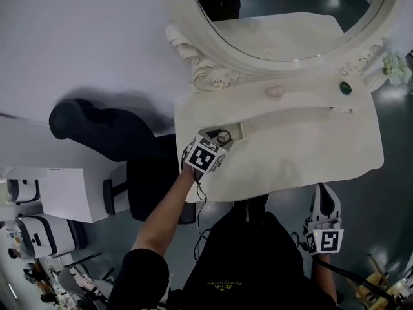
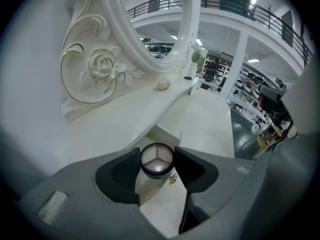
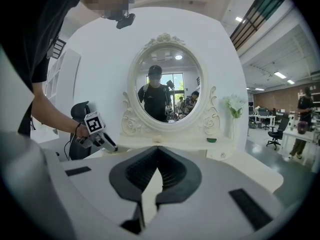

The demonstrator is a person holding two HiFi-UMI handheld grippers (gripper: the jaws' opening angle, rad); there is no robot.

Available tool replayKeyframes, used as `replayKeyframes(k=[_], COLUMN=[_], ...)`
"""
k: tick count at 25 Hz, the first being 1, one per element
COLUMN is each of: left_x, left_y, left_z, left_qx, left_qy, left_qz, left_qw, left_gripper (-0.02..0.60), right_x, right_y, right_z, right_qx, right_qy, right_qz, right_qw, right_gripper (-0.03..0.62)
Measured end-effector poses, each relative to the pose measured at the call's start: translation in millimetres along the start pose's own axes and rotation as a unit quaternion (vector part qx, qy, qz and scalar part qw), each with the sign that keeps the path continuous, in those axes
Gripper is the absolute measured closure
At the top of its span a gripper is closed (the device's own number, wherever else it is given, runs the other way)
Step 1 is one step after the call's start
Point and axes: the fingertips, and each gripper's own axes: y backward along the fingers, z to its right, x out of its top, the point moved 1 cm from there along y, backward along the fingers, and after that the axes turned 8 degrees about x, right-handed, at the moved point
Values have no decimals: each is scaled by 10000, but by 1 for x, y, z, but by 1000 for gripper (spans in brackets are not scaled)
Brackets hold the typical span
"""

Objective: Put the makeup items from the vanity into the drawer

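Note:
My left gripper [image 1: 221,141] is shut on a small round compact [image 1: 224,136] with a three-part powder face [image 2: 157,160]; the pads press on its rim from both sides. It hangs just over the open drawer [image 1: 241,129] at the left end of the white vanity [image 1: 310,154], and the drawer's wall [image 2: 167,133] shows right behind the compact. A pink egg-shaped sponge [image 1: 274,91] and a dark green item [image 1: 346,87] lie on the raised shelf under the mirror. My right gripper [image 1: 322,202] is held low beyond the vanity's front edge, shut and holding nothing [image 3: 157,150].
An oval mirror [image 1: 290,11] in a carved white frame stands at the back of the vanity. White flowers [image 1: 397,68] stand at the far right. A black office chair [image 1: 103,131] sits left of the vanity, close to my left arm.

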Motion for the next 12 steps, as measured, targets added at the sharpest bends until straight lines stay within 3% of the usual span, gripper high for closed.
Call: replayKeyframes(k=[7,12], left_x=[-8,-4], left_y=[-16,-21], left_z=[-7,-6], left_qx=[-107,-380], left_qy=[454,816], left_qz=[-357,-350], left_qw=[9983,9953], left_gripper=[357,357], right_x=[2,2], right_y=[1,-2], right_z=[0,2], right_qx=[-20,-3], right_qy=[20,32], right_qz=[-26,-2], right_qw=[10000,10000], right_gripper=[592,592])
